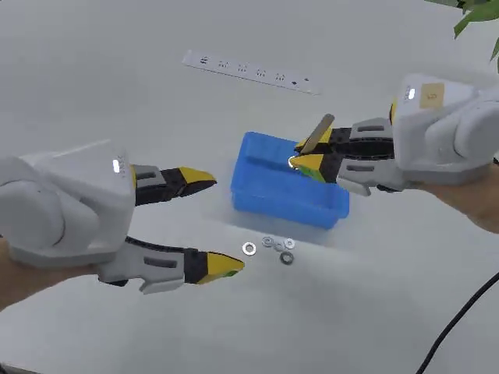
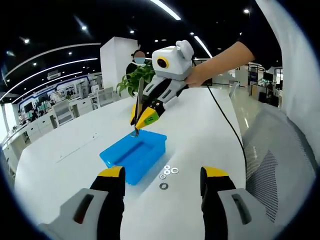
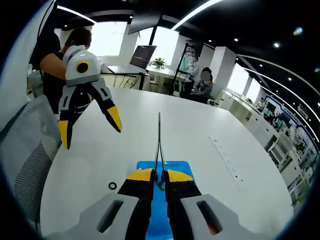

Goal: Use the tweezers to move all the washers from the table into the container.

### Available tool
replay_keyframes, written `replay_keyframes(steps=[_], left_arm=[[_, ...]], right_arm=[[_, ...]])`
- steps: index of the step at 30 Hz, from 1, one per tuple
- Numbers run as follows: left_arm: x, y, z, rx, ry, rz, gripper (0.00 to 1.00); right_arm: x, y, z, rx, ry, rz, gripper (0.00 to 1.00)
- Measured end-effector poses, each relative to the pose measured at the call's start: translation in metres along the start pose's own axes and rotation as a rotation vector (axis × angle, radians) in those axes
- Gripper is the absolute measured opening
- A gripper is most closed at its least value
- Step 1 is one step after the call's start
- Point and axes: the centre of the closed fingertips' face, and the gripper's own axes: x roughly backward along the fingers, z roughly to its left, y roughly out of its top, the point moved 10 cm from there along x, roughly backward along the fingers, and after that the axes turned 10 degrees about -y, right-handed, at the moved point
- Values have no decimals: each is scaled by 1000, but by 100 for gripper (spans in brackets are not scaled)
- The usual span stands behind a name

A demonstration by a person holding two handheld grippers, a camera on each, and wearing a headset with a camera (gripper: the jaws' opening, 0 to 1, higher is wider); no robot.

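Small silver metal washers [image 1: 273, 248], five or so, lie on white table [image 1: 117, 78] near-side of blue plastic container [image 1: 265, 199]; my right gripper [image 1: 299, 154] clamps slim metal tweezers [image 1: 316, 134] over it, my left gripper [image 1: 228, 223] gapes empty, bulk undone.

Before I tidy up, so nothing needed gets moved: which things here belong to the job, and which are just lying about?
Job: washers, tweezers in the right claw, container.
Lying about: power strip, plant.
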Motion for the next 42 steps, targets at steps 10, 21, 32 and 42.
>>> replay_keyframes(steps=[10, 21, 32, 42], left_arm=[[1, -5, 1, 24, -6, 26, 79], [-2, -7, 2, 53, 1, 55, 92], [-1, -4, 2, 65, 34, 55, 98], [-2, -1, 2, 57, 28, 59, 97]], right_arm=[[-31, -32, 4, 27, 39, 93, 9], [-42, -50, 1, -2, 49, 124, 10], [-43, -58, 3, -2, 56, 139, 10], [-34, -51, 1, 4, 38, 129, 10]])
